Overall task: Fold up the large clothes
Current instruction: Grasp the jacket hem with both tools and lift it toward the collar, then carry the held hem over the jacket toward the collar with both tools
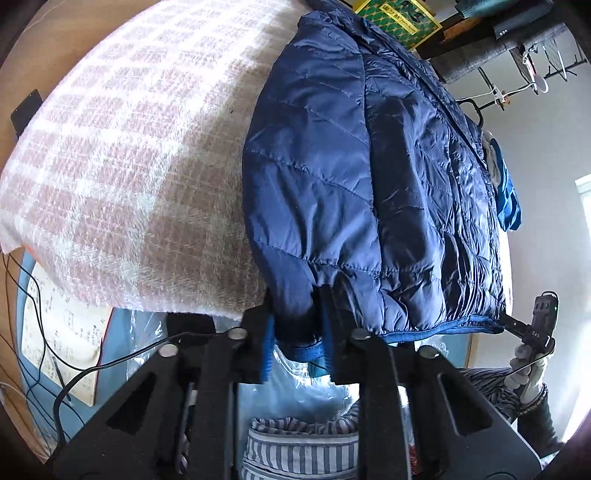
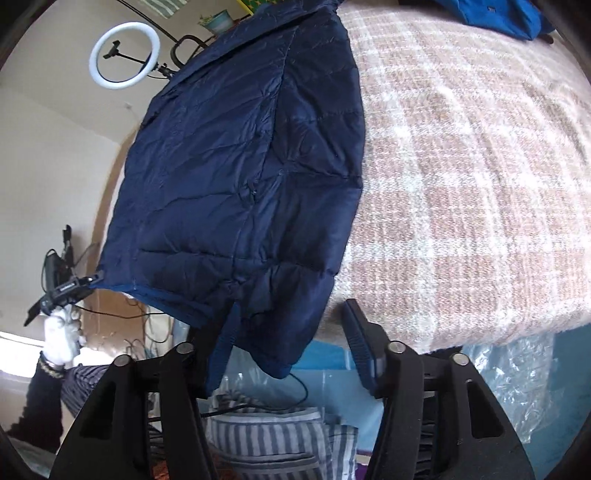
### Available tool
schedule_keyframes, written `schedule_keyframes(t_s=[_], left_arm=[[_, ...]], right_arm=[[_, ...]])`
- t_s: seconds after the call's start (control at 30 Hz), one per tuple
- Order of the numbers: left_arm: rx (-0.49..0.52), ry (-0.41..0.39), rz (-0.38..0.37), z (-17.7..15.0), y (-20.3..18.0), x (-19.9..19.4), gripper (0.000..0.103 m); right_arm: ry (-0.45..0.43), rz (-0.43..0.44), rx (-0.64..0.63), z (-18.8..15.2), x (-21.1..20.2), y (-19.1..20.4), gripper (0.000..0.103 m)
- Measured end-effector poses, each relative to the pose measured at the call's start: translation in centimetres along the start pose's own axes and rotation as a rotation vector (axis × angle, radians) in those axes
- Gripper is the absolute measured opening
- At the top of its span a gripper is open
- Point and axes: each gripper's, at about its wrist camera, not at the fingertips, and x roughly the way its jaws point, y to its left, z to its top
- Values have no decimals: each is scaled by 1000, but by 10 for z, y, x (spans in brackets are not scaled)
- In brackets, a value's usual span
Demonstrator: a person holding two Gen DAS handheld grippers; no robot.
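Your left gripper clamps the navy jacket cuff; right gripper gapes wide, holding nothing. Plaid blanket covers the bed; ring light stands by the wall.

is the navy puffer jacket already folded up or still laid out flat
Partly folded: the navy puffer jacket lies lengthwise on the plaid blanket, sleeve layered over its body, hem hanging off the edge.

A pink-and-white checked blanket covers the bed. A white ring light stands by the cream wall, near a small potted plant. Below the bed edge lie striped cloth, clear plastic wrap and black cables.
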Motion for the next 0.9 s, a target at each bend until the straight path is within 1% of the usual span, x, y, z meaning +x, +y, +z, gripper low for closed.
schedule_keyframes(t_s=[0.03, 0.07, 0.13, 0.17, 0.27, 0.43, 0.6, 0.7, 0.83, 0.9], left_arm=[[3, -5, -2, -1, 0, -2, 14], [4, -7, -5, -1, 1, -2, 13], [0, -12, -16, -2, 4, -4, 11], [-5, -12, -22, -3, 6, -4, 11], [-37, -14, -56, -3, 13, -7, 9], [-71, -31, -105, -3, 18, -14, 8], [-80, -37, -113, 0, 18, -15, 7], [-84, -46, -115, 4, 15, -16, 7], [-91, -57, -115, 9, 10, -18, 7], [-99, -77, -134, 14, 5, -24, 7]], right_arm=[[18, 27, 10, 0, 3, -2, 35], [22, 36, 13, -1, 6, -2, 29], [26, 51, 16, -1, 6, -7, 21], [34, 65, 25, -1, 7, -9, 13], [43, 94, 72, -1, 10, -17, 8], [39, 93, 84, 2, 9, -17, 6], [29, 121, 133, 10, 10, -18, 5], [8, 121, 111, 19, 9, -13, 5], [-15, 112, 100, 18, 5, -13, 4], [-33, 118, 114, 17, 0, -17, 4]])
